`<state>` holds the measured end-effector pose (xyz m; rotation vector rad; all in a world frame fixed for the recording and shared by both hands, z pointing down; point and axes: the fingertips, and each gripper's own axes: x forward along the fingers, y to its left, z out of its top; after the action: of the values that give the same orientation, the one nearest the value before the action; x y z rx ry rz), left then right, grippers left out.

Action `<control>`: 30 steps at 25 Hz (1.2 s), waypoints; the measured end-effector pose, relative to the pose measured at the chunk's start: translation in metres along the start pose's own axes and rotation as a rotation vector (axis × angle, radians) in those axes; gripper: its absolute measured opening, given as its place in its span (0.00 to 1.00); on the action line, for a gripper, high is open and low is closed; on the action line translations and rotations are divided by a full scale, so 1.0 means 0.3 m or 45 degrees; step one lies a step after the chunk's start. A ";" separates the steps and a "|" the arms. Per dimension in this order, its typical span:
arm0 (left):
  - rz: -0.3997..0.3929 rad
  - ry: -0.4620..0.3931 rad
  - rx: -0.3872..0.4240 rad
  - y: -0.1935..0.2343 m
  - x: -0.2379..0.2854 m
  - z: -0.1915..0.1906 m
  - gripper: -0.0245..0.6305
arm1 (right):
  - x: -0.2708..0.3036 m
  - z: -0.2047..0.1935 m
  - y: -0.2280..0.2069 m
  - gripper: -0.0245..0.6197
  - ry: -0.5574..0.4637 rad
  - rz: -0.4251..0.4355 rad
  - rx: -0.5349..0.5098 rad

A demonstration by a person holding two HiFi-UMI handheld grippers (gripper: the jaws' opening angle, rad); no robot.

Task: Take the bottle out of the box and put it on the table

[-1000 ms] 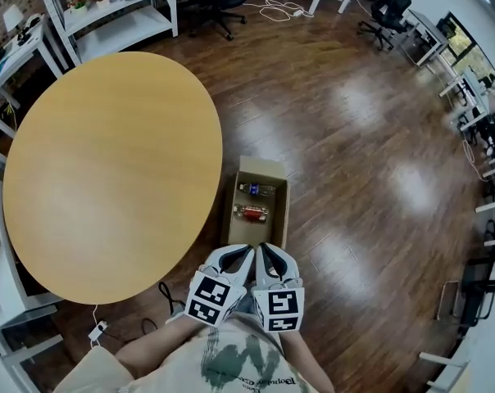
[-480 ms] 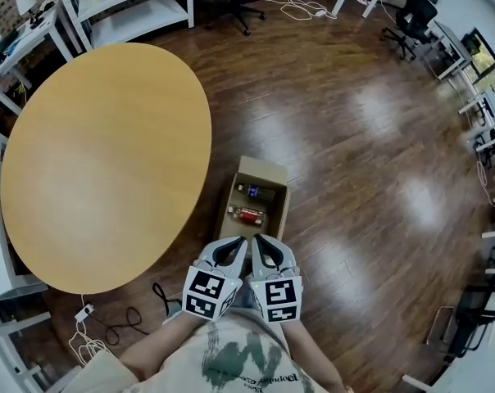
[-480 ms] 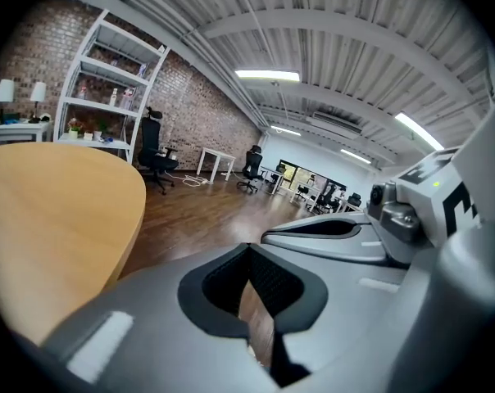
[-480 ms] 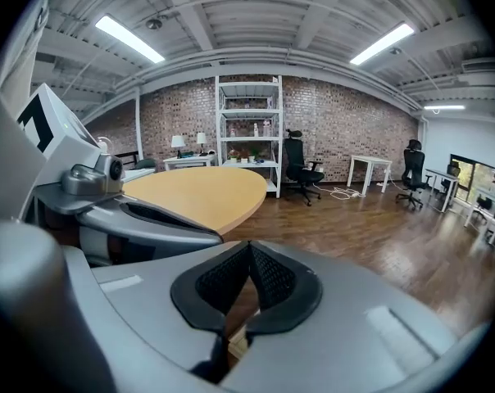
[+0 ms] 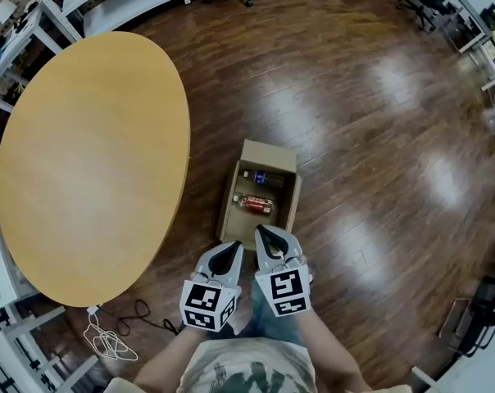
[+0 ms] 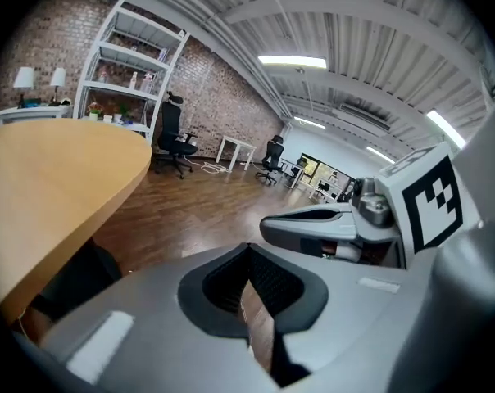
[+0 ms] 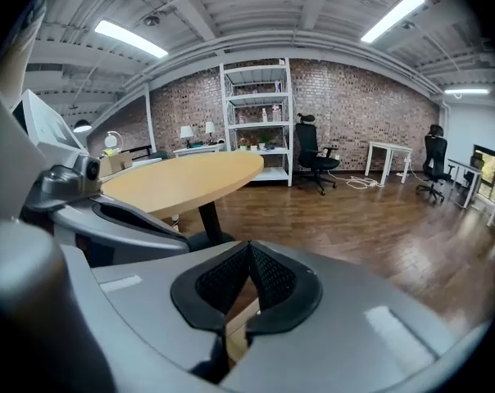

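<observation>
You're at the approach step, with nothing picked up yet. The box (image 5: 270, 153) sits open on the floor just beside the round bench (image 5: 84, 162). Two bottles lie inside it, a red bottle (image 5: 256, 204) nearer you and a dark bottle (image 5: 262, 178) behind it. Your left gripper (image 5: 232, 249) and right gripper (image 5: 265, 232) hover side by side at the box's near end, each with its jaws together and empty. Next, I'd judge, you need to part one pair of jaws, reach down into the box and close across a bottle's body, probably the red one, staying clear of the cardboard walls.
</observation>
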<state>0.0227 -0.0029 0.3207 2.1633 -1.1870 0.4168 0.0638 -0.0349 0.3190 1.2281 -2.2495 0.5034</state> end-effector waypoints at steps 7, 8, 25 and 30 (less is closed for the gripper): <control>0.118 -0.024 -0.098 0.134 0.186 -0.055 0.03 | 0.215 -0.143 -0.126 0.04 0.022 -0.027 0.080; 0.127 -0.014 -0.092 0.151 0.212 -0.079 0.03 | 0.246 -0.173 -0.141 0.04 0.026 -0.027 0.086; 0.191 0.150 -0.231 0.340 0.576 -0.610 0.03 | 0.605 -0.827 -0.257 0.04 0.254 0.016 0.057; 0.184 0.170 -0.271 0.351 0.675 -0.723 0.03 | 0.667 -0.972 -0.276 0.04 0.320 0.060 0.002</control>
<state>0.0497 -0.0317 0.6331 1.8473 -1.2566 0.4665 0.1217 -0.0500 0.6774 1.0513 -2.0687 0.6398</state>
